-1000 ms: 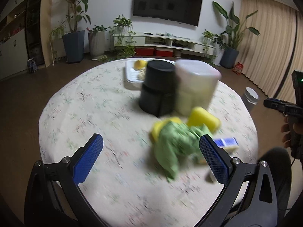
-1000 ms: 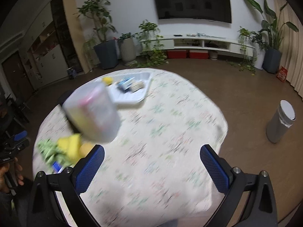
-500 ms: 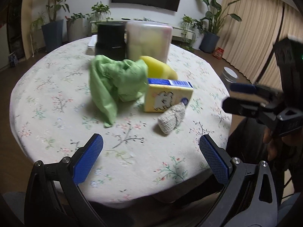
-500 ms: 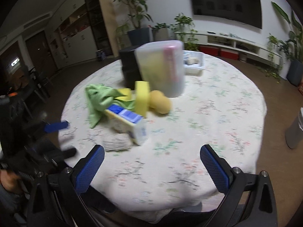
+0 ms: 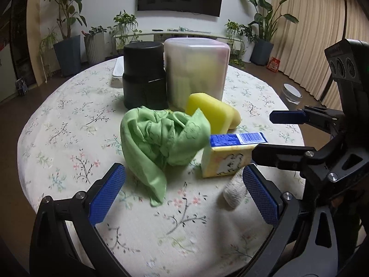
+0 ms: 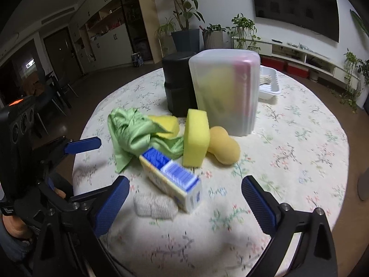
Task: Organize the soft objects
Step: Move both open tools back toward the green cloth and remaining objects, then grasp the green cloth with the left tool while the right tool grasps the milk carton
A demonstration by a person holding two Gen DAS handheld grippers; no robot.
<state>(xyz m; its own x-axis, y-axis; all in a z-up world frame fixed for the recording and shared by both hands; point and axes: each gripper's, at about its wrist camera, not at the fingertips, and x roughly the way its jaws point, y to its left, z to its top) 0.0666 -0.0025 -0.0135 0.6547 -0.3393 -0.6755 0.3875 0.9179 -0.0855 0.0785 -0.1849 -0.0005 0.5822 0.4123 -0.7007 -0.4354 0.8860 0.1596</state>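
Note:
A crumpled green cloth (image 5: 159, 138) (image 6: 132, 133) lies mid-table. Beside it are a yellow sponge block (image 5: 209, 113) (image 6: 196, 138), a rounded orange-yellow sponge (image 6: 223, 147), a yellow and blue tissue pack (image 5: 230, 157) (image 6: 173, 177) and a white knitted roll (image 5: 235, 192) (image 6: 154, 207). My left gripper (image 5: 183, 195) is open and empty just short of the cloth. My right gripper (image 6: 184, 204) is open and empty, with the tissue pack and white roll between its fingers' line. Each gripper shows in the other's view.
A black cylinder container (image 5: 144, 78) (image 6: 176, 85) and a translucent bin (image 5: 196, 71) (image 6: 226, 92) holding sponges stand behind the pile. A white tray (image 6: 268, 85) sits at the far edge. The round floral tablecloth (image 5: 69, 138) drops off close below both grippers.
Both grippers swung around to face the pile from the table's near edge and came closer to it. Both stayed open. The objects have not moved.

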